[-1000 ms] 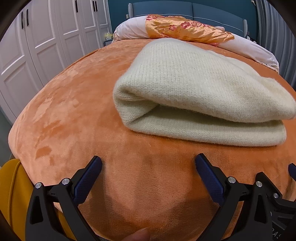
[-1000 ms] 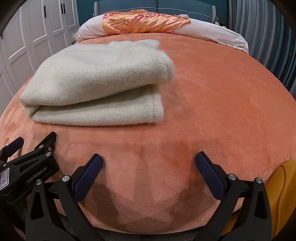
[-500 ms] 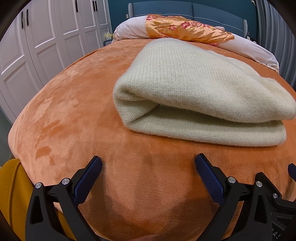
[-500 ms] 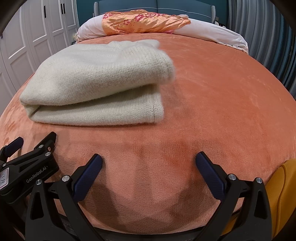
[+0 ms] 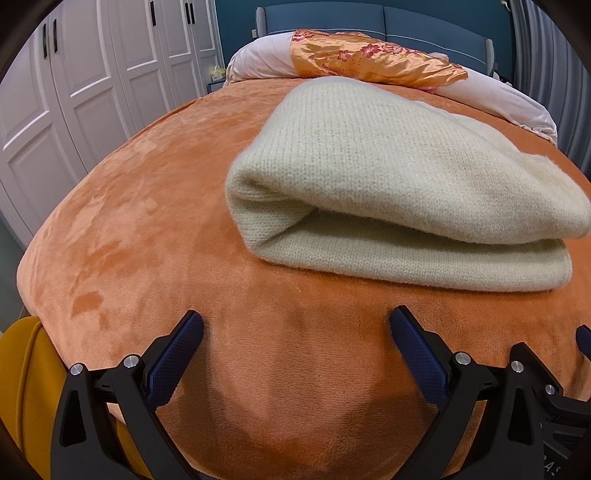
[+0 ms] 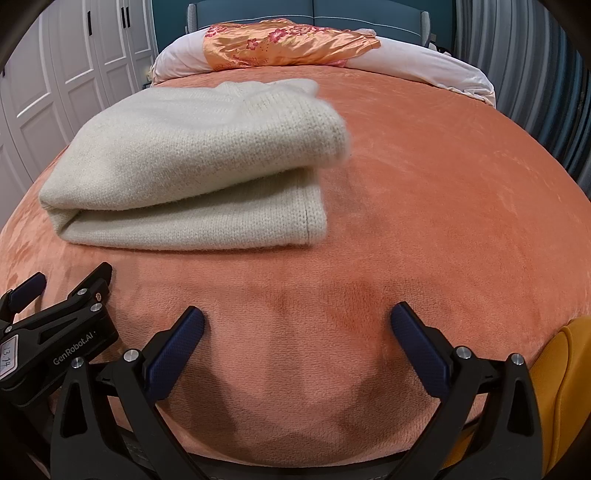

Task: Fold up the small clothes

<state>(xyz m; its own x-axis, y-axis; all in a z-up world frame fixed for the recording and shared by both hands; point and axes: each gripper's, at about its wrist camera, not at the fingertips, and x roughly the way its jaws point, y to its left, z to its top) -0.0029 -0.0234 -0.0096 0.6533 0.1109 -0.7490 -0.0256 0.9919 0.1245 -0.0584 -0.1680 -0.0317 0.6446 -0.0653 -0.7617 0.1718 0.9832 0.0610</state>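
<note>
A cream knitted garment lies folded in layers on the orange bedspread. In the right wrist view the same cream garment sits ahead and to the left. My left gripper is open near the bed's front edge, short of the fold, with nothing between its fingers. My right gripper is open too, beside it to the right, over bare bedspread. The left gripper's black body shows at the lower left of the right wrist view.
A pink-white pillow roll with an orange floral cover lies at the head of the bed before a blue headboard. White wardrobe doors stand on the left. Yellow fabric hangs at the bed's near edge.
A fingertip seen at the bottom of the left wrist view one second ago has gone. Both grippers and the garment have stayed still.
</note>
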